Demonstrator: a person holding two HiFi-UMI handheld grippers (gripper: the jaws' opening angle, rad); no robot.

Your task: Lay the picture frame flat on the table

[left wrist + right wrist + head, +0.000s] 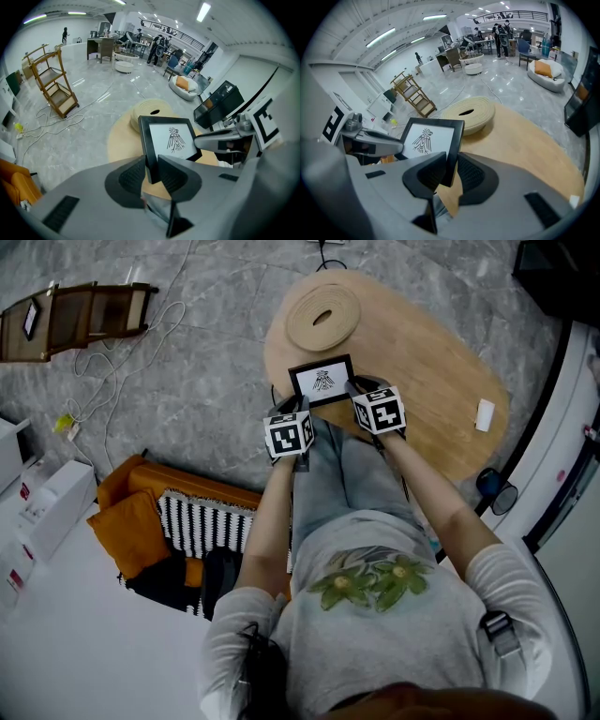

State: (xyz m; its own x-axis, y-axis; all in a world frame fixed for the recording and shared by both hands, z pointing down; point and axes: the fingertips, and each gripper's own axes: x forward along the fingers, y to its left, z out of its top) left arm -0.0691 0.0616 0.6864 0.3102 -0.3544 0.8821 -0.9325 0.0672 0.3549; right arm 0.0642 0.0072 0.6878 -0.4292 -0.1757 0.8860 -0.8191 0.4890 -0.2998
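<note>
Black frame (322, 381) sits at upper centre, at the wooden table's (422, 362) near edge. Left gripper (151, 161) clamps its left edge and right gripper (450, 168) its right edge, jaws narrowly parted.

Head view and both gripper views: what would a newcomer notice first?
The black picture frame with a bird drawing stands out first, held up at the near end of the oval wooden table. The left gripper clamps its left edge and the right gripper clamps its right edge. Behind it on the table lies a round coiled mat with a hole in the middle.
</note>
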